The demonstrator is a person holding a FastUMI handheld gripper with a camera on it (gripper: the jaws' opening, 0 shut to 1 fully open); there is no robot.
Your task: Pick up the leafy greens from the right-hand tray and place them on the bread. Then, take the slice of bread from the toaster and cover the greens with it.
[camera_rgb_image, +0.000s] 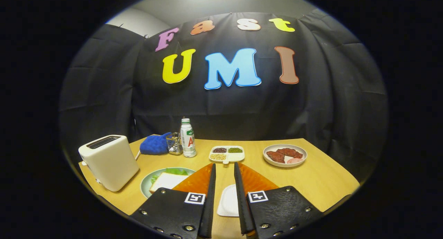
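A pale green plate (147, 183) lies left of my fingers, beside a cream toaster (109, 161). On the plate rests a slice of white bread (168, 181), with leafy greens (176, 171) peeking out along its far edge. The toaster's top slot looks dark; I cannot tell if anything is in it. My gripper (225, 164) hovers above the table's near edge, open, with nothing between its fingers. Low in the gap between them I see a small white tray (228, 201) on the table with nothing visible on it.
Beyond the fingers stand a divided white dish of beans (227, 154), a plate of meat slices (284, 155) to its right, and a bottle (188, 138), a glass jar (174, 144) and a blue cloth (155, 144) to its left. The wooden table (325, 178) ends at right.
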